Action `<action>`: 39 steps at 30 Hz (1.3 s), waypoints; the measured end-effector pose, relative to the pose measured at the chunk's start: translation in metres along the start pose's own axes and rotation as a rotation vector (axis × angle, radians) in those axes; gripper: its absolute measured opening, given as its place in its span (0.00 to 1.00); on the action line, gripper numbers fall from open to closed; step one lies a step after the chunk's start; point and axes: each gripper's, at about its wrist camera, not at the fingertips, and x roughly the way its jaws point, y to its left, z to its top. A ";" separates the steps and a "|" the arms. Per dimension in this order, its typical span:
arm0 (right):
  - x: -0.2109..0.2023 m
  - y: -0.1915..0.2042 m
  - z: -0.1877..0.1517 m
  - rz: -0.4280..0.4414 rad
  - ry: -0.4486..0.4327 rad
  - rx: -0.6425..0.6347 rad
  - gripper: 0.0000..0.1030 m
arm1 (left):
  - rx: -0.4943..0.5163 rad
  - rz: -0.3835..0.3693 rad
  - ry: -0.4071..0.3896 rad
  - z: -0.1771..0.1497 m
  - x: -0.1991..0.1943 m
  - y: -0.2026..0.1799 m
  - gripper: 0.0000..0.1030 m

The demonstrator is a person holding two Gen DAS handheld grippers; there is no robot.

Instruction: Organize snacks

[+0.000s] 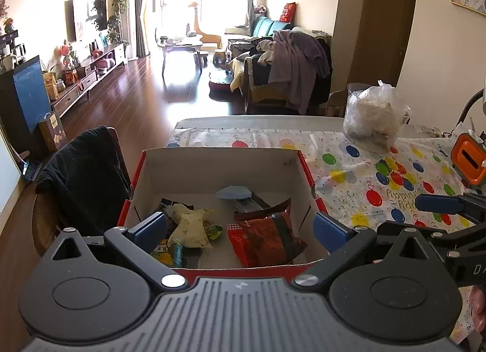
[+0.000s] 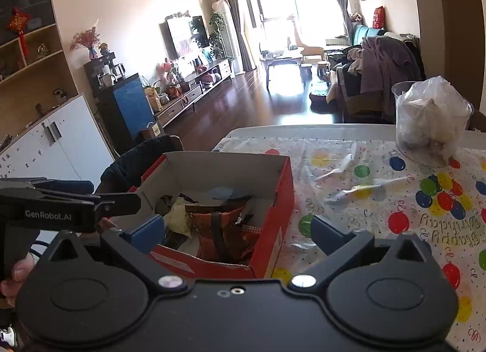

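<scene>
A red cardboard box (image 1: 212, 164) with a white inside stands on the table near its left edge. Inside lie a red snack packet (image 1: 267, 239), a pale yellow packet (image 1: 189, 226), a light blue packet (image 1: 234, 192) and small green and yellow wrappers. My left gripper (image 1: 240, 227) is open and empty, just above the box's near rim. My right gripper (image 2: 240, 230) is open and empty, over the box's near right corner (image 2: 267, 200). The red packet (image 2: 224, 227) shows there too.
The table carries a balloon-print cloth (image 1: 379, 176). A clear jar with a plastic bag (image 1: 375, 118) stands at the back right, an orange box (image 1: 469, 160) at the far right. Wrapped plastic spoons (image 2: 361, 188) lie beside the box. A chair with a dark jacket (image 1: 82, 182) stands left.
</scene>
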 end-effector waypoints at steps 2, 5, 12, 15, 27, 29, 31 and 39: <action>0.000 -0.002 0.000 -0.004 0.000 0.000 1.00 | -0.002 -0.001 0.002 0.000 0.000 -0.001 1.00; -0.001 -0.003 0.000 -0.003 0.000 0.005 1.00 | -0.004 -0.002 0.004 -0.002 -0.001 -0.002 1.00; 0.000 -0.005 0.002 -0.009 -0.001 0.021 1.00 | -0.012 -0.011 0.001 -0.003 -0.002 -0.005 1.00; 0.000 -0.005 0.003 -0.011 -0.008 0.020 1.00 | -0.014 -0.014 -0.002 -0.003 -0.004 -0.005 1.00; 0.002 -0.009 0.006 -0.015 -0.013 0.026 1.00 | -0.009 -0.016 -0.014 -0.004 -0.011 -0.008 1.00; 0.002 -0.007 0.005 -0.015 -0.011 0.021 1.00 | -0.009 -0.011 -0.018 -0.004 -0.013 -0.008 1.00; 0.002 -0.007 0.005 -0.015 -0.010 0.021 1.00 | -0.014 -0.014 -0.014 -0.004 -0.013 -0.008 1.00; 0.003 -0.005 0.003 -0.015 0.001 0.024 1.00 | -0.023 -0.019 -0.002 -0.006 -0.012 -0.008 1.00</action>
